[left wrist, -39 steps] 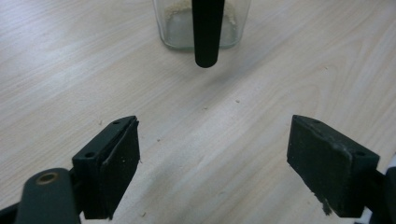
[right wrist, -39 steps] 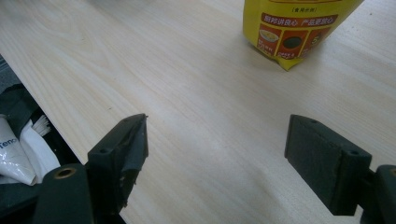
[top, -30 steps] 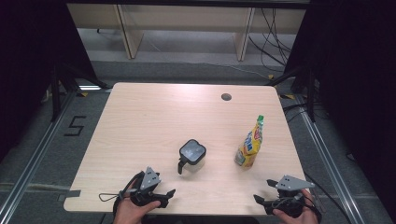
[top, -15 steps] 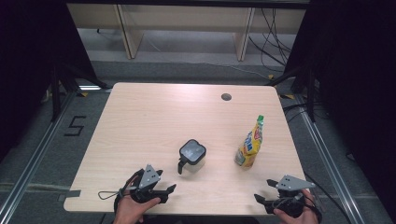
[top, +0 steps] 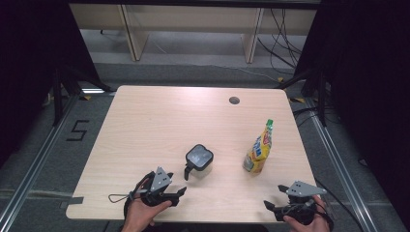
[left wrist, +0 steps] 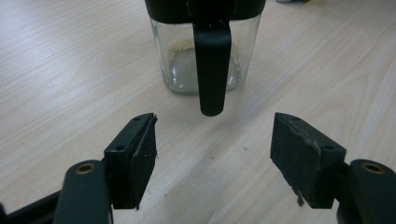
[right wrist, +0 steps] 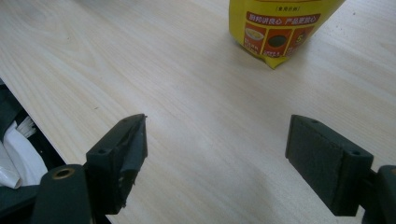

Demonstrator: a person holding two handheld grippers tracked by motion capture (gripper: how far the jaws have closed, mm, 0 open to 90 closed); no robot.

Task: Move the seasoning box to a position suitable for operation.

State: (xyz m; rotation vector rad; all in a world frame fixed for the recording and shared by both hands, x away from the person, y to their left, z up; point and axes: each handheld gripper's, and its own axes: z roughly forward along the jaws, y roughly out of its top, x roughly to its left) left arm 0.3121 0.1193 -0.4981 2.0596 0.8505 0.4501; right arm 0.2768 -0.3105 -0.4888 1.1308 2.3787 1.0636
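Observation:
A small glass jug [top: 199,158] with a black lid and black handle stands mid-table; pale grains lie in its bottom [left wrist: 205,46]. My left gripper [top: 180,193] lies near the front edge, pointing at the jug. Its jaws have just been closing a little but stand open [left wrist: 212,144], with nothing between them. The handle [left wrist: 212,70] hangs just ahead of the tips. A yellow pouch [top: 258,150] with a green cap stands to the right. My right gripper [top: 268,207] rests at the front right corner, open [right wrist: 217,154] and just widened, with the pouch [right wrist: 275,28] farther ahead.
The light wooden table [top: 159,121] has a round cable hole [top: 234,100] near its back edge. Its front edge [right wrist: 42,121] runs close to my right gripper's left jaw. Shelf legs and cables lie on the floor beyond the table.
The left gripper has edged slightly toward the jug. The right gripper, jug and pouch have stayed put.

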